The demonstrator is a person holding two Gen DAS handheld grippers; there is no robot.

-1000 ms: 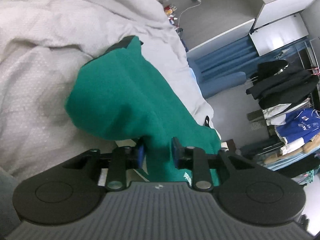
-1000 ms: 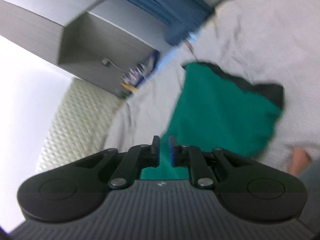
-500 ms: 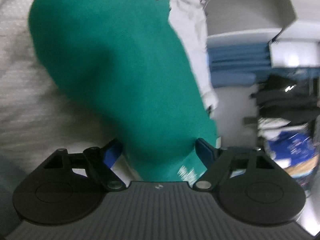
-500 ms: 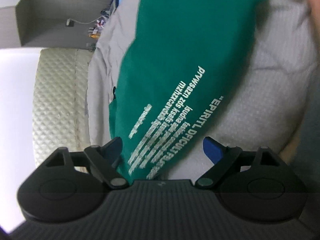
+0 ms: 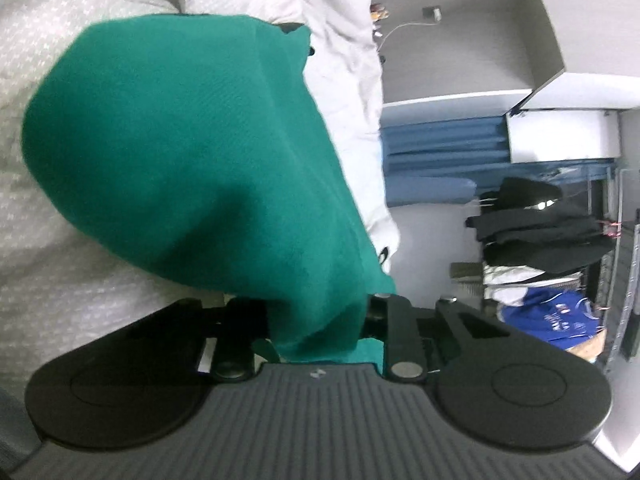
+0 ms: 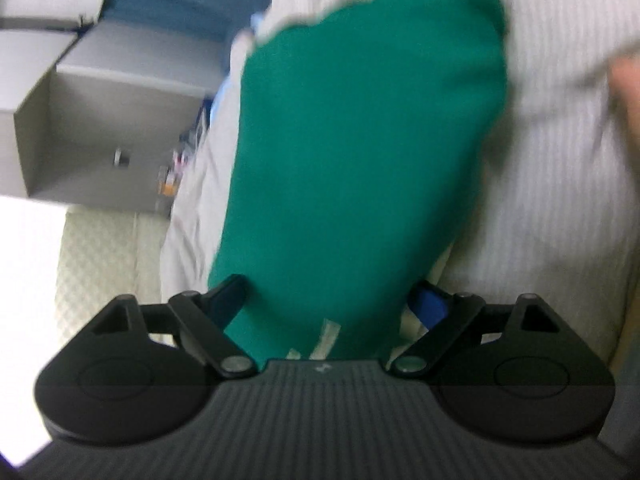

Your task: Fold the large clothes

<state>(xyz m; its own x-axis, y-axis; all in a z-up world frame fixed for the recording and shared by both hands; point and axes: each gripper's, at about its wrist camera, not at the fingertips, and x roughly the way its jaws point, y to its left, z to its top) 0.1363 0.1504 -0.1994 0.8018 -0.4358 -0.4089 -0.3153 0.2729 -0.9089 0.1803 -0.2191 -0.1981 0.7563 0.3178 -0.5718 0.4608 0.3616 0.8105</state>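
Garment: we have a green garment (image 5: 192, 152) lying bunched on the pale bedspread (image 5: 52, 264), its near edge drawn up toward both grippers.
Step in hand: we judge this to be a re-grip along the near hem before the next fold, not a finished fold; the cloth is rumpled, not squared.
Left gripper: our left gripper (image 5: 320, 320) has its jaws closing, with a gathered fold of the green cloth between them; the pads look to be pressing on it.
Right gripper: our right gripper (image 6: 332, 300) stands spread wide, the cloth running between the jaws without either pad pinching it, so nothing is held on this side.
Next move: we would need the right jaws to close on the hem beside the left hold, then both hands to lift and spread the edge taut so the fold lands straight.
Risk: we think a one-sided pull would drag the garment into a twist.
Containers: we see an open grey shelf unit (image 5: 480, 40) holding small items too small to name, and a clothes rack (image 5: 544, 232) with dark garments and a blue shirt.
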